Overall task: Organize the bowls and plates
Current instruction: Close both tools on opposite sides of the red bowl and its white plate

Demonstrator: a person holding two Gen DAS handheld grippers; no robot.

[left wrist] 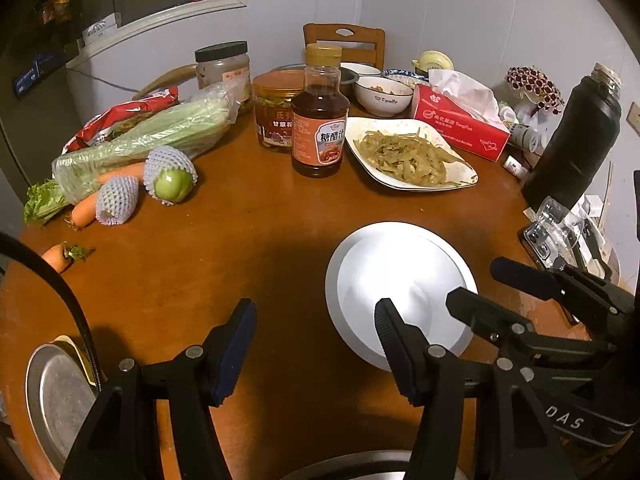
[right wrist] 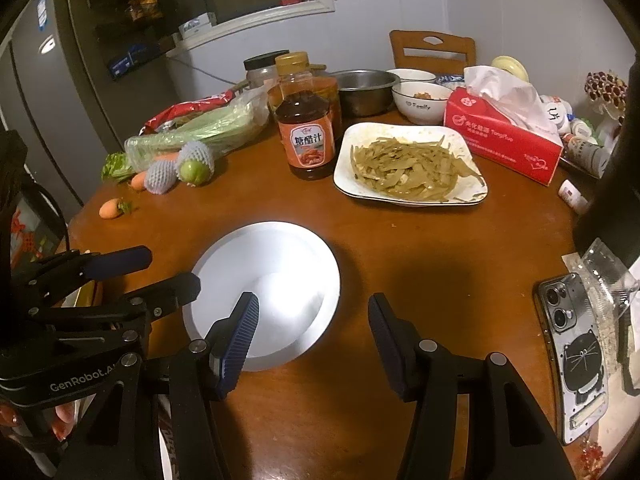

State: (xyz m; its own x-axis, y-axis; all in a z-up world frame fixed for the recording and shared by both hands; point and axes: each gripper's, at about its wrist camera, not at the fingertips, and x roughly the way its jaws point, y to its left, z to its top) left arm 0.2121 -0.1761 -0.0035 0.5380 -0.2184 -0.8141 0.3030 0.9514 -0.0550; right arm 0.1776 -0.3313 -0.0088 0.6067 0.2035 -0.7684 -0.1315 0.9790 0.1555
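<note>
Wood — a round, warm-brown surface (left wrist: 248, 264) with a worn sheen fills the left wrist view. Left gripper (left wrist: 316, 332) hangs over bare wood, its ribbed blue-padded jaws standing apart with nothing between them. Just right of it lies a round white plate (left wrist: 396, 280), smooth and glaring under a lamp, empty; the right-hand finger overlaps the plate's near rim in the picture, though contact cannot be told. Farther back sits a white squarish dish (left wrist: 408, 152) heaped with limp greenish strips. Beside it stand a plastic sauce bottle (left wrist: 319, 120) with an orange label and a glass jar (left wrist: 276, 110). A white bowl (left wrist: 383, 96) stands behind the dish, by a red tissue box (left wrist: 460, 124). At left lie bagged celery (left wrist: 152, 140), carrots (left wrist: 86, 210) and a green fruit (left wrist: 174, 184) in foam netting. A matte black flask (left wrist: 576, 140) rises at right. A dull metal plate (left wrist: 56, 392) shows at the lower left edge.

From the right wrist view, the right gripper (right wrist: 314, 324) also has its jaws parted and empty above the wood. The plate (right wrist: 272, 264) lies just left of it, partly behind the left finger. The dish (right wrist: 408, 160) is beyond, near the middle. A steel bowl (right wrist: 366, 90) sits behind the bottle (right wrist: 306, 120) — the white bowl (right wrist: 420, 100) beside it. A phone (right wrist: 576, 356) in a clear case lies at right.
</note>
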